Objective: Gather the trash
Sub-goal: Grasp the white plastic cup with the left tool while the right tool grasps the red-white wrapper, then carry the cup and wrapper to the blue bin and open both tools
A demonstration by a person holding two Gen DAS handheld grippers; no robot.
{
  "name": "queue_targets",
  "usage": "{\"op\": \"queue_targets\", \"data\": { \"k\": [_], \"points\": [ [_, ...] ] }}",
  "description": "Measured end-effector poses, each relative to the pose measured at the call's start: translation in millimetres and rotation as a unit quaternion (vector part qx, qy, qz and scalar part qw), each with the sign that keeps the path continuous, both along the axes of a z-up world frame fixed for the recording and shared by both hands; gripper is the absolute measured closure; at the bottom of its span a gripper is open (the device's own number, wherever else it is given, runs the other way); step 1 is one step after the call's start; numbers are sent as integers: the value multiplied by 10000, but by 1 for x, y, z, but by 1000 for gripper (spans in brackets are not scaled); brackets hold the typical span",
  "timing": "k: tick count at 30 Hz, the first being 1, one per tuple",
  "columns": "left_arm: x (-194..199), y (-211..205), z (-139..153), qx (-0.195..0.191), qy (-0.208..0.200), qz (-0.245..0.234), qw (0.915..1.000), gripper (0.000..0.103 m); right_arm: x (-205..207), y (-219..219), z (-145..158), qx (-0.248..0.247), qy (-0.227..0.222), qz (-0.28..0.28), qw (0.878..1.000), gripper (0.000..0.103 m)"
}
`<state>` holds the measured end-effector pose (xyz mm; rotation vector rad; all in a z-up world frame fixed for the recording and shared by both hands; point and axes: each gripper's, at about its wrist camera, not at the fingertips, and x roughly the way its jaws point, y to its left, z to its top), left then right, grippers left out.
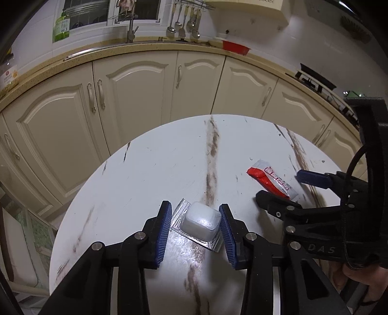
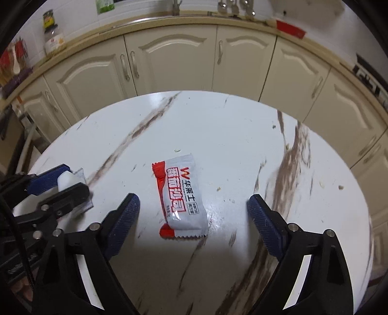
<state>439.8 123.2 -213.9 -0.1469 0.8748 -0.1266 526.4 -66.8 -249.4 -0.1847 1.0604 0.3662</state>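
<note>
A small clear plastic cup with a foil flange lies on the round white marble-look table. My left gripper has its blue pads against both sides of the cup, shut on it. In the right wrist view the same cup shows between the left gripper's fingers at the far left. A red and white snack wrapper lies flat between the wide-apart fingers of my right gripper, which is open and does not touch it. The left wrist view shows the wrapper and the right gripper around it.
Crumbs dot the table's right side. Cream kitchen cabinets curve behind the table under a counter with a tap, hanging utensils and a red container. A person's hand holds the right gripper.
</note>
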Motion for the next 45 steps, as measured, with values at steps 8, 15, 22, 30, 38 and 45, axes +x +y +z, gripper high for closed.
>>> {"op": "queue_targets", "data": {
  "k": [8,15,22,30,38,45],
  "points": [
    [-21,9,4,-60,-34,-19,10000,77,-8,12,9,7,-27,242,9997,86],
    [-47,8,10,-149,-58,-28,9999,77,-24,-13,15,564,185,15,9982,90],
    [-76,-7,31,-200,-265,-154,9993,77,-51,-45,34,936,103,-238,9953,90],
    [-110,-35,58,-174,-573,-394,9974,77,-92,-82,72,1186,-237,-476,9915,90],
    [-147,-78,83,-48,-872,-818,9928,77,-138,-139,110,1426,-665,-866,9837,90],
    [-174,-137,106,35,-1137,-1342,9844,77,-177,-198,133,1552,-1012,-1277,9744,90]
  ]
}}
